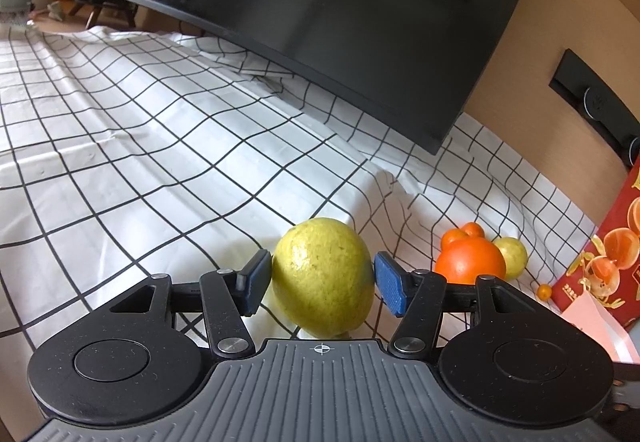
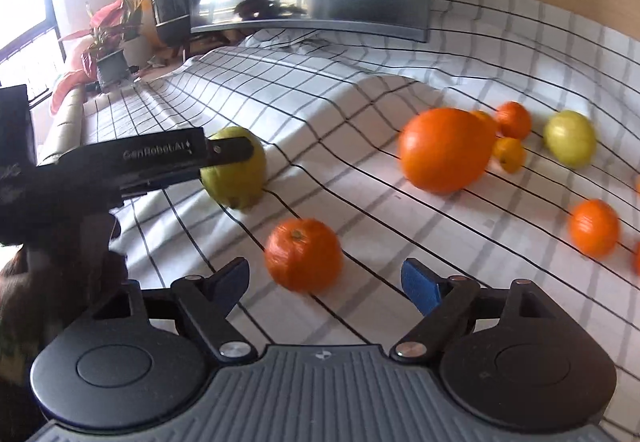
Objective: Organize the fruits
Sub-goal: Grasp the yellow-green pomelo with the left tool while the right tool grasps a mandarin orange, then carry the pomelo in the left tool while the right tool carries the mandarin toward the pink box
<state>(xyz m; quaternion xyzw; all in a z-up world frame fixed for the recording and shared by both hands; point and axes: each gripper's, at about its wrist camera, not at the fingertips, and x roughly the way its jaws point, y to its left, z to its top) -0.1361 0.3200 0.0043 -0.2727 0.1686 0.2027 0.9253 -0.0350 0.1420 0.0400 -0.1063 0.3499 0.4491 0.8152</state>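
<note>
My left gripper [image 1: 322,282] has its blue pads on both sides of a big yellow-green lemon [image 1: 323,276] resting on the checked cloth [image 1: 160,145]. The right wrist view shows that gripper [image 2: 224,155] around the lemon [image 2: 236,177] from the side. My right gripper [image 2: 326,282] is open and empty, just behind a small orange [image 2: 304,260]. A large orange [image 2: 446,155], more small oranges [image 2: 594,228] and a second lemon [image 2: 570,143] lie to the right. The large orange [image 1: 470,262] and second lemon [image 1: 512,256] also show in the left wrist view.
A dark monitor [image 1: 340,21] stands at the back of the table. A red printed box [image 1: 612,254] is at the right edge. Potted plants [image 2: 108,41] stand far left beyond the table.
</note>
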